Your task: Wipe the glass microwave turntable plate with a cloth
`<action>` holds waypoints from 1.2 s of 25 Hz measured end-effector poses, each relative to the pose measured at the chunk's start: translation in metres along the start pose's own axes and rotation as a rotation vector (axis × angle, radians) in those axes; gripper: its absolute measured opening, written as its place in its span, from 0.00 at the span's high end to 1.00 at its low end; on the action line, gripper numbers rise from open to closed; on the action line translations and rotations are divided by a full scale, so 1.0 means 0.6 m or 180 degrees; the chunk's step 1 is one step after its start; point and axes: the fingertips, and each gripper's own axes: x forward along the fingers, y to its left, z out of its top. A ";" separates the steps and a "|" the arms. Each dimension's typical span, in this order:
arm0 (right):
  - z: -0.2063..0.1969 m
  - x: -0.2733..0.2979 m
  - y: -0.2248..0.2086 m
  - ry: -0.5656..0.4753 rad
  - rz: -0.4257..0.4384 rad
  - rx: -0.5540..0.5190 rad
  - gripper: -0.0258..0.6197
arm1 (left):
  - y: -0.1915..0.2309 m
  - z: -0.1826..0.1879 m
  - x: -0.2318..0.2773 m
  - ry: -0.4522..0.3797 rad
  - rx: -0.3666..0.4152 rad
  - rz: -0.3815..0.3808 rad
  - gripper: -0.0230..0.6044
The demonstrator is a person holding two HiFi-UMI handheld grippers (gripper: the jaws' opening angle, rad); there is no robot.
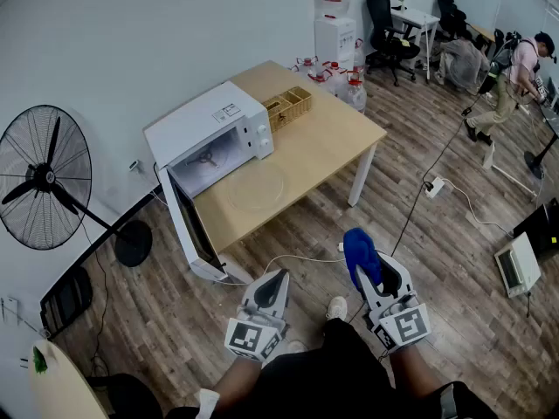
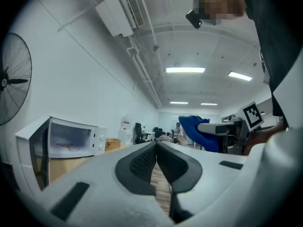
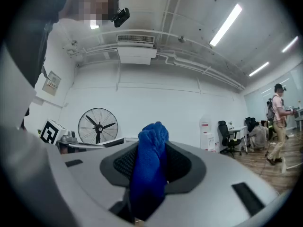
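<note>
The clear glass turntable plate lies flat on the wooden table, just in front of the white microwave, whose door hangs open. A blue cloth is pinched in my right gripper, held over the floor well short of the table; it also shows between the jaws in the right gripper view. My left gripper is shut with nothing in it, beside the right one, jaws closed in the left gripper view.
A wicker basket sits on the table behind the microwave, with bottles past the far end. A standing fan is at the left. Cables and a power strip cross the wooden floor. A person works far right.
</note>
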 end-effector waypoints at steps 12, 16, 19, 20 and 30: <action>0.008 0.069 -0.096 -0.0026 0.0024 0.0158 0.75 | 0.040 0.013 0.087 0.0038 0.0036 0.0125 0.96; 0.006 0.104 -0.154 -0.0057 0.0086 0.0225 0.74 | 0.047 0.014 0.156 0.0055 0.0033 0.0162 0.96; 0.003 0.138 -0.201 -0.0046 0.0158 0.0216 0.74 | 0.054 0.013 0.211 0.0072 0.0077 0.0209 0.96; 0.003 0.150 -0.218 -0.0044 0.0184 0.0194 0.74 | 0.058 0.011 0.229 0.0075 0.0084 0.0237 0.96; 0.013 0.259 -0.305 0.0002 0.0510 0.0171 0.74 | 0.093 0.006 0.337 0.0139 0.0059 0.0513 0.96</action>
